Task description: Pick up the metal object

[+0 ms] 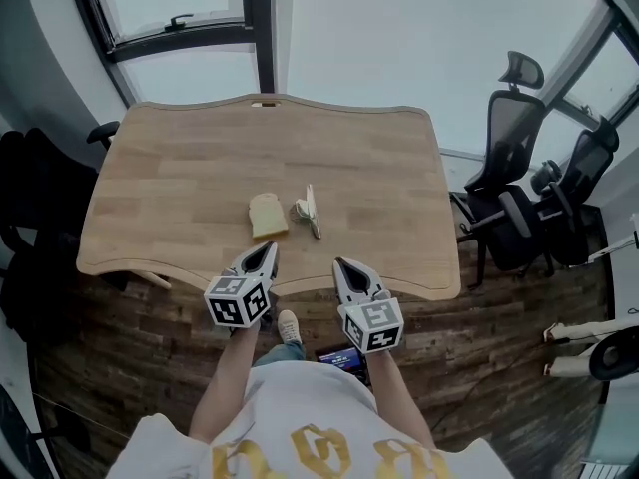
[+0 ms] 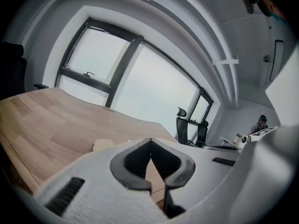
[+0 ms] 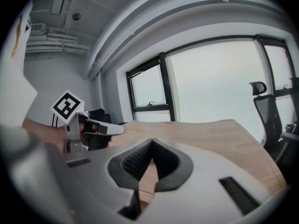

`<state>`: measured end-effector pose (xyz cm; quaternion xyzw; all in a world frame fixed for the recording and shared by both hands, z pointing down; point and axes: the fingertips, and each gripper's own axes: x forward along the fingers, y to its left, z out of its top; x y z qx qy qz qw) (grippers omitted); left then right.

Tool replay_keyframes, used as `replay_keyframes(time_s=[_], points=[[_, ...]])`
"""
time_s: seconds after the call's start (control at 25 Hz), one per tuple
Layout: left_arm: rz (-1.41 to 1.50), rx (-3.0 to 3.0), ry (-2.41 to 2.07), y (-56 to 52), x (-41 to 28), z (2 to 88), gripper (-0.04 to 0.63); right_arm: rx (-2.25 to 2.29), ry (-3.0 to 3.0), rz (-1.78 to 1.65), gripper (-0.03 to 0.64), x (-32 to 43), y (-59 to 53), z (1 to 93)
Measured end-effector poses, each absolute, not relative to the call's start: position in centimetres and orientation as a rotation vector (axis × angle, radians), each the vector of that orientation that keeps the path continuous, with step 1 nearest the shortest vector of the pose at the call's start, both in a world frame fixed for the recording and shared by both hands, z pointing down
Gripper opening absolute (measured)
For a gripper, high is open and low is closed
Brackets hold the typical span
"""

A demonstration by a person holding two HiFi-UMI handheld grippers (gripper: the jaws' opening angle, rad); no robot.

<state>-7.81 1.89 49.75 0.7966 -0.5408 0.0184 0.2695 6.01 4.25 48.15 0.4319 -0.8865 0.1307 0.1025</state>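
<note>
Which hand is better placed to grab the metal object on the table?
Right. The right tongs sit nearer the metal object; the bread slice lies ahead of the left tongs.

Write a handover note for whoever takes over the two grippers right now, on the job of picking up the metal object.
Left gripper: shut, empty, over the near edge of the wooden table, pointing towards the slice of bread.
Right gripper: shut, empty, also over the near edge.
Metal object: a slim utensil lying flat near the middle of the table, just right of the bread in the head view, apart from both grippers.
Done: nothing gripped or lifted yet.
Left: open a gripper (the right looks slightly better lined up), reach forward, close on the utensil and lift it.
</note>
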Motion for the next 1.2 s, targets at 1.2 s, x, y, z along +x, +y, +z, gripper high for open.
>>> replay_keyframes(time_s=[1.2], points=[[0.12,2.106,-1.222,-10.1,-9.5,54.3,0.02,1.44,-2.457,0.533,0.011,4.4,-6.8,51.9]])
